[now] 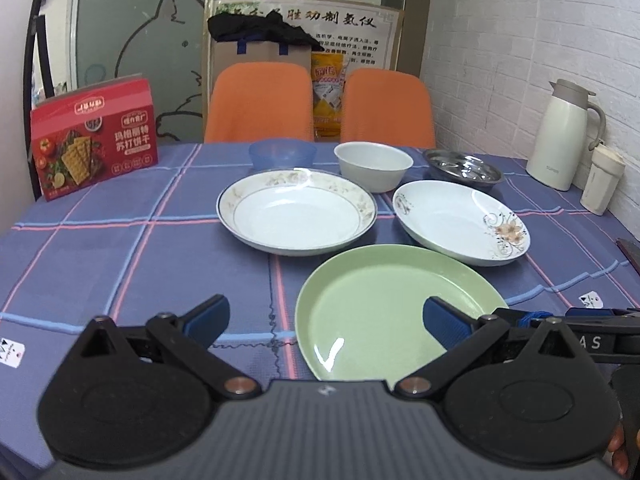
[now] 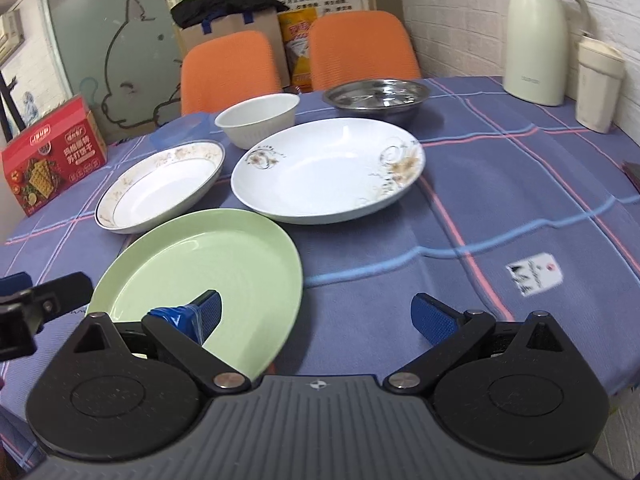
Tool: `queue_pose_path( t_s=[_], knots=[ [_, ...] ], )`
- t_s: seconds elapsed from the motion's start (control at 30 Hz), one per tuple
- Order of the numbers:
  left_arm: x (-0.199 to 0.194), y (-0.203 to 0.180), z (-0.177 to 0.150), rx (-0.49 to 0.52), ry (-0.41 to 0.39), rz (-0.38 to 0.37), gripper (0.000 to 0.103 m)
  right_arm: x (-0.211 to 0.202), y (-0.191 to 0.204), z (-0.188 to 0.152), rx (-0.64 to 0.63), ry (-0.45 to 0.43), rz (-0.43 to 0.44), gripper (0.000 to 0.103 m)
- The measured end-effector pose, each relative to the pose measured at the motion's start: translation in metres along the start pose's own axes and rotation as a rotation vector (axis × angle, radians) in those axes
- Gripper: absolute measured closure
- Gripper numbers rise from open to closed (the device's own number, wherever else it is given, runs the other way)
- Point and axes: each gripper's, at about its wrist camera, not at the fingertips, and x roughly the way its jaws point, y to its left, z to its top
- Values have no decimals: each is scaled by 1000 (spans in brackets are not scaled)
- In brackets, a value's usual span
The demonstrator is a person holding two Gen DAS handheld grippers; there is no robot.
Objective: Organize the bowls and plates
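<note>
Three plates and three bowls sit on the worktop (image 1: pixel 100 264), which wears a purple-blue cloth with pink and light blue lines.

The bowls stand in a row at the back. From the left there is a see-through blue plastic bowl (image 1: pixel 282 153), then a plain white bowl (image 1: pixel 373 165), then a shiny metal bowl (image 1: pixel 463 169).

The plates lie in front of them. On the left is a white plate with a faded flower rim (image 1: pixel 296 213). On the right is a white plate with brown flower drawings (image 1: pixel 460 221). Nearest is a plain light green plate (image 1: pixel 384 312). The plates lie close together, and none is stacked on another.

The left claw (image 1: pixel 326 322) is wide apart and holds nothing; its right finger hangs above the green plate. The right claw (image 2: pixel 316 314) is also wide apart and empty, with its left finger above the same plate.

One red cracker box (image 1: pixel 94 138) stands at the far left of the worktop. Two orange chairs (image 1: pixel 258 102) wait behind. At the far right are one cream jug (image 1: pixel 562 134) and one cream cup (image 1: pixel 602 182), beside a white brick wall (image 1: pixel 520 40).
</note>
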Motion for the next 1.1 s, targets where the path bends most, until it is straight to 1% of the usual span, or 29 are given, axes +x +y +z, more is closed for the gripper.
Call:
queue_pose_path(
  t_s=[0.17,0.2,0.27,0.33,0.5,0.6,0.67,0.73,0.77,0.8,0.83,0.9,0.93,0.97,1.0,1.1],
  knots=[
    [35,6,10,26,70,8,0,27,16,2,-79,54,28,14],
    [42,7,11,29,87,15,0,30,19,1,-98,60,33,13],
    [54,10,13,28,119,24,0,33,27,-1,-154,46,12,14],
    [63,13,14,23,137,15,0,35,27,-2,-154,36,36,12],
    [74,11,9,46,178,-39,1,30,18,-17,-200,-73,83,12],
    [79,9,5,43,194,-72,6,31,25,-13,-194,-61,65,13],
    [79,7,3,59,175,-66,13,32,31,-13,-203,-71,54,14],
    [77,9,2,59,170,-78,15,33,30,-15,-201,-81,88,14],
    [75,10,2,67,165,-72,20,32,30,-16,-210,-91,94,15],
    [74,9,0,79,154,-67,20,32,31,-18,-210,-98,96,15],
    [73,9,-1,77,146,-71,23,31,33,-20,-210,-106,95,17],
    [69,7,-2,71,136,-90,38,29,39,-22,-212,-112,102,22],
    [68,6,-2,61,137,-118,58,28,42,-22,-214,-112,101,22],
    [66,4,-1,51,140,-129,65,28,45,-23,-213,-110,95,22],
    [66,2,-2,44,140,-108,64,26,46,-23,-210,-107,97,22],
    [60,5,-3,21,150,-79,64,16,51,-25,-192,-101,131,23]
  ],
)
